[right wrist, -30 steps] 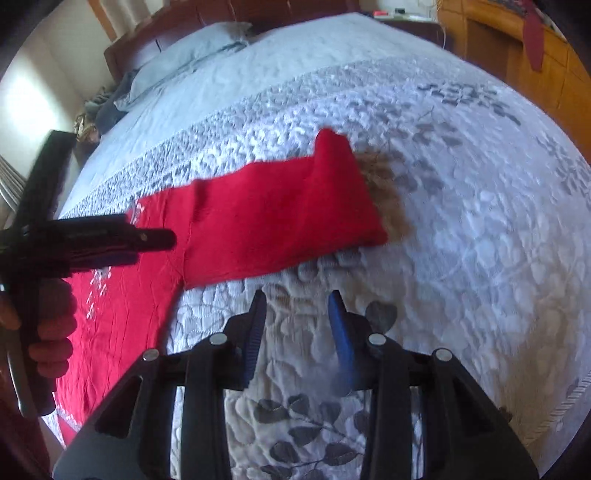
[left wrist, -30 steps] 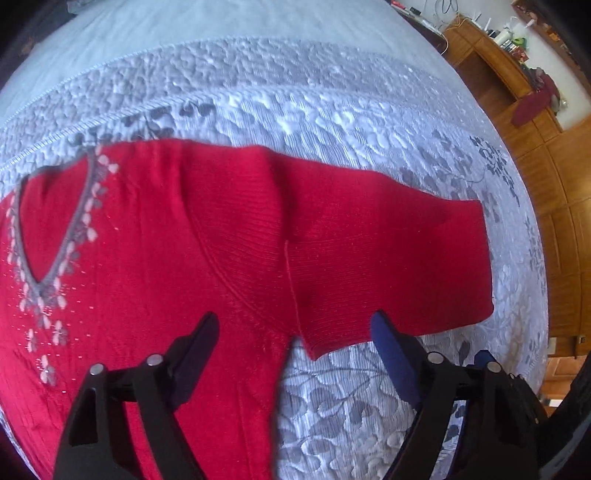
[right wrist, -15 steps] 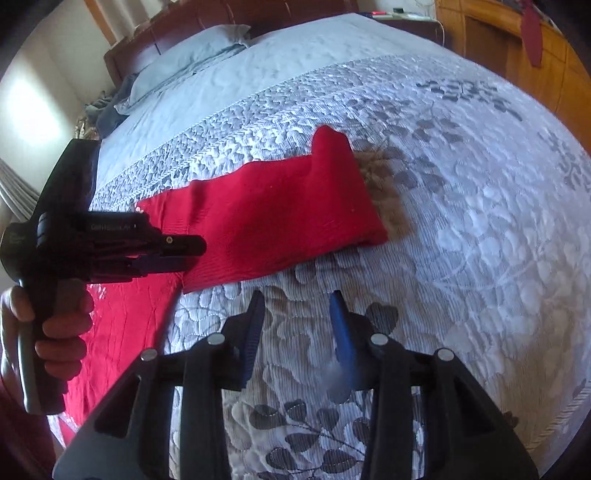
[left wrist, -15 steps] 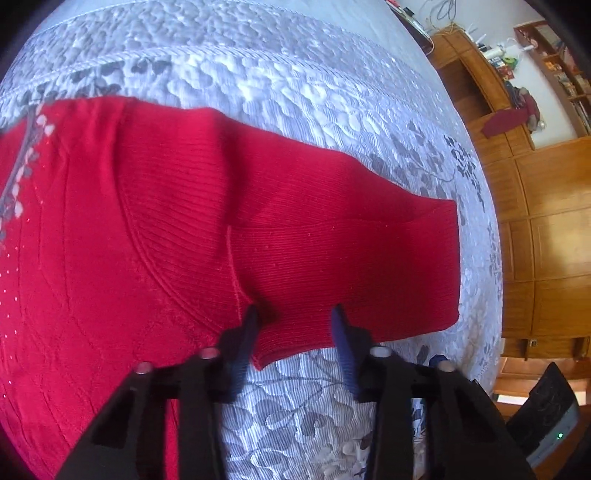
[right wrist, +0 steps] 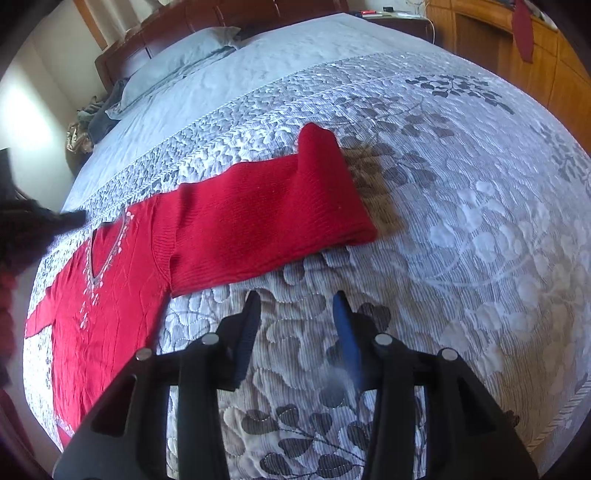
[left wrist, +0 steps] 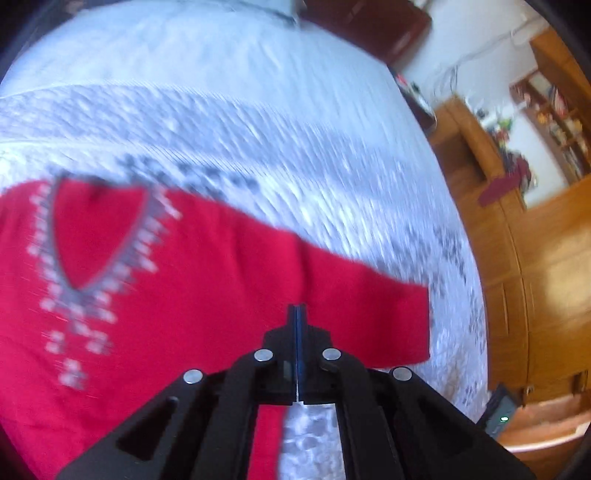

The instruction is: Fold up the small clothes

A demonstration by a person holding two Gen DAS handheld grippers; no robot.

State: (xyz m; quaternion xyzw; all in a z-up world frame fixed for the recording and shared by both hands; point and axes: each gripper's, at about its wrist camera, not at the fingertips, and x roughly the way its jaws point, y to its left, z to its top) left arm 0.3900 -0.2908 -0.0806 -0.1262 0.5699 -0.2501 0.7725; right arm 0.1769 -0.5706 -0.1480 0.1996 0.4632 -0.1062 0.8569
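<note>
Both views are fisheyes riding on a hand-held gripper, looking forward and steeply down along the fingers at the bed [left wrist: 229, 110].

Left wrist view: blurred, sits above the red sweater [left wrist: 184, 302], faces across the bed toward the wooden cabinets [left wrist: 535, 288] on its right edge; left hand-held gripper [left wrist: 296, 314] fills the bottom centre.

Right wrist view: sharp, above the quilt beside the sleeve, faces up the bed to the pillow [right wrist: 173, 55] and headboard [right wrist: 229, 18]; right hand-held gripper [right wrist: 295, 306] at the bottom.

Shared: sweater neckline, outstretched sleeve, patterned quilt band, cabinets.
</note>
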